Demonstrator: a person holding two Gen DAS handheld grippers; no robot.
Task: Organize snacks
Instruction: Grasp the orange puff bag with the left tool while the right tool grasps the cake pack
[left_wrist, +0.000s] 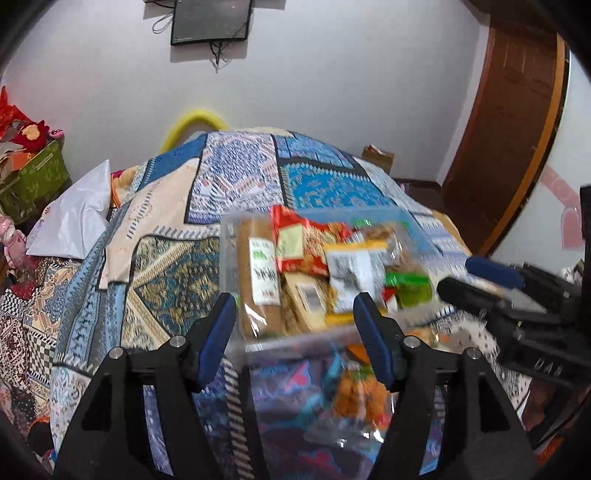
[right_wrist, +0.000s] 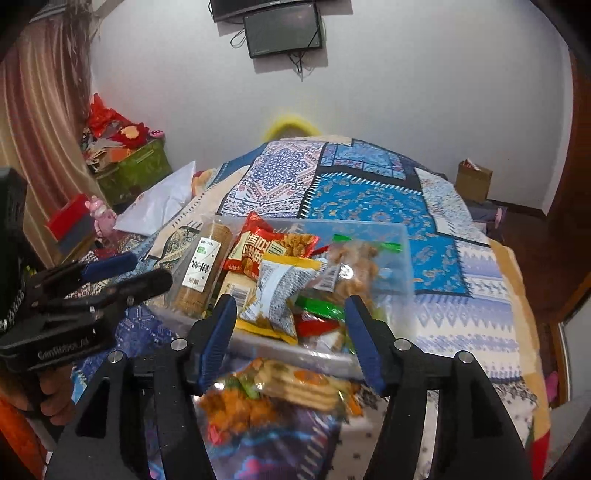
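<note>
A clear plastic bin stands on a patchwork quilt, filled with snacks. In it are a brown cracker pack, a red bag, a yellow-and-white bag and green packets. A pack of orange snacks and a cracker pack lie loose in front of the bin. My right gripper is open above the bin's near rim, holding nothing. My left gripper is also open over the bin with nothing pressed between its pads. Each gripper shows in the other's view, the right gripper and the left gripper.
A white pillow lies at the quilt's left edge. A green box piled with red items stands beyond it. A cardboard box sits on the floor at the far right, near a wooden door. A screen hangs on the wall.
</note>
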